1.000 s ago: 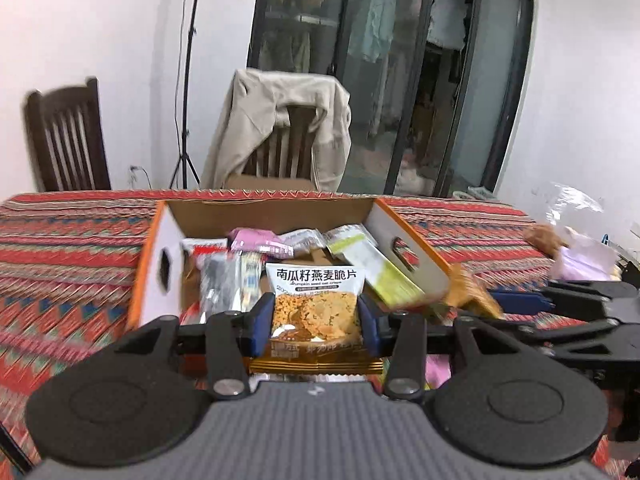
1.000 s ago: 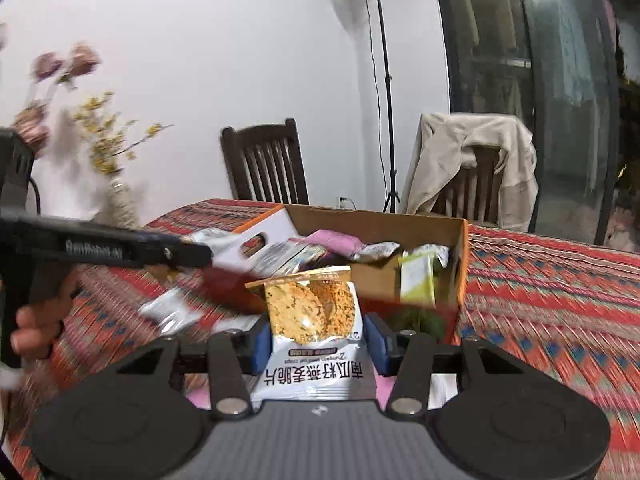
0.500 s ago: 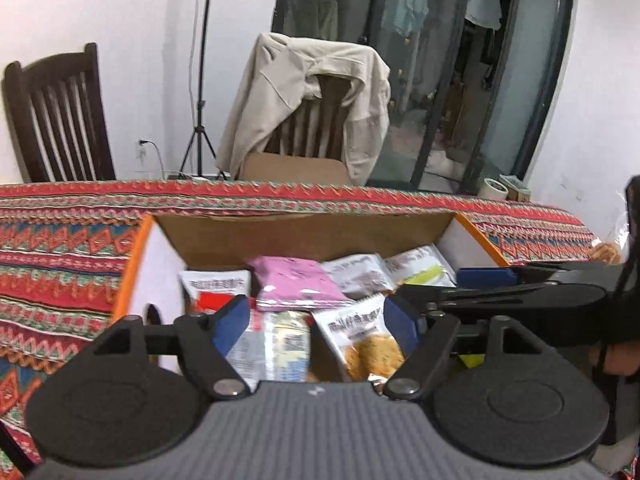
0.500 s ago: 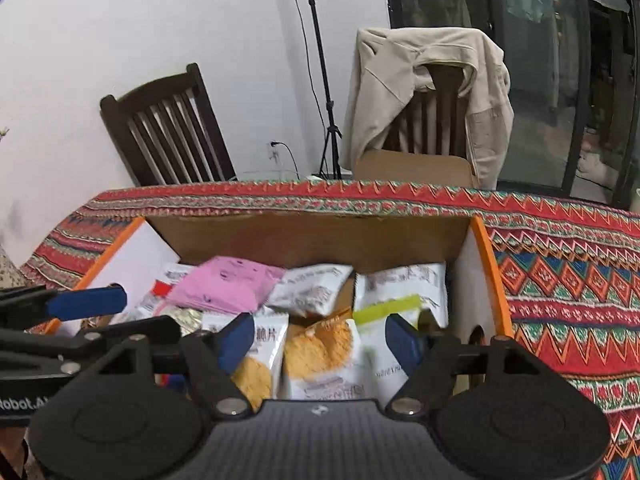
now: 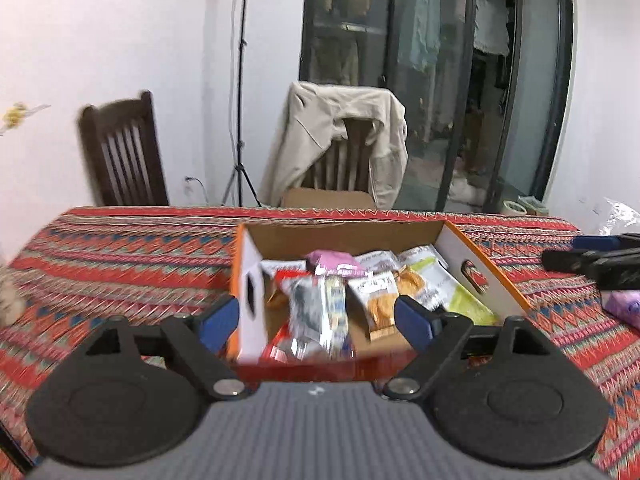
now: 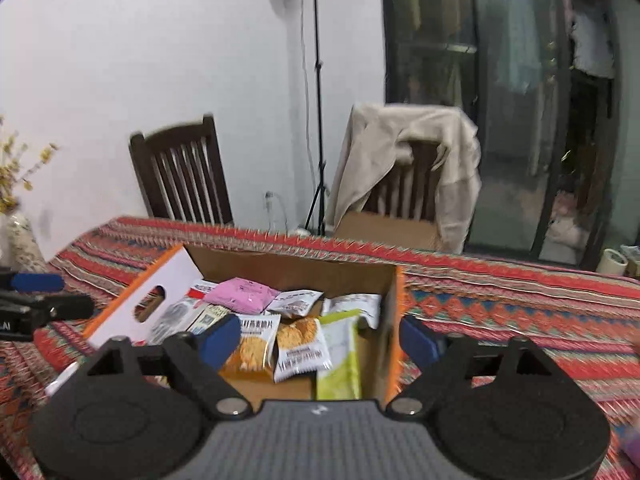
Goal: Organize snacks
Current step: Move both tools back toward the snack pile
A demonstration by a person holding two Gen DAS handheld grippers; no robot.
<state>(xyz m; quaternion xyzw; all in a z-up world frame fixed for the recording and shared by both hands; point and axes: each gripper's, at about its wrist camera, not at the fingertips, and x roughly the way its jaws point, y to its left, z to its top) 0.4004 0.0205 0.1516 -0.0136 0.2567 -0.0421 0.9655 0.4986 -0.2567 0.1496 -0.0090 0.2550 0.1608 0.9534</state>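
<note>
Patterned tablecloth; purple packet visible from left wrist only.

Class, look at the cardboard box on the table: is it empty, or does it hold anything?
Not empty. The cardboard box holds several snack packets, among them a pink packet lying on top.

A beige jacket drapes a chair at twelve o'clock. An empty dark wooden chair stands at ten o'clock, a light stand between them, before a glass door.
</note>
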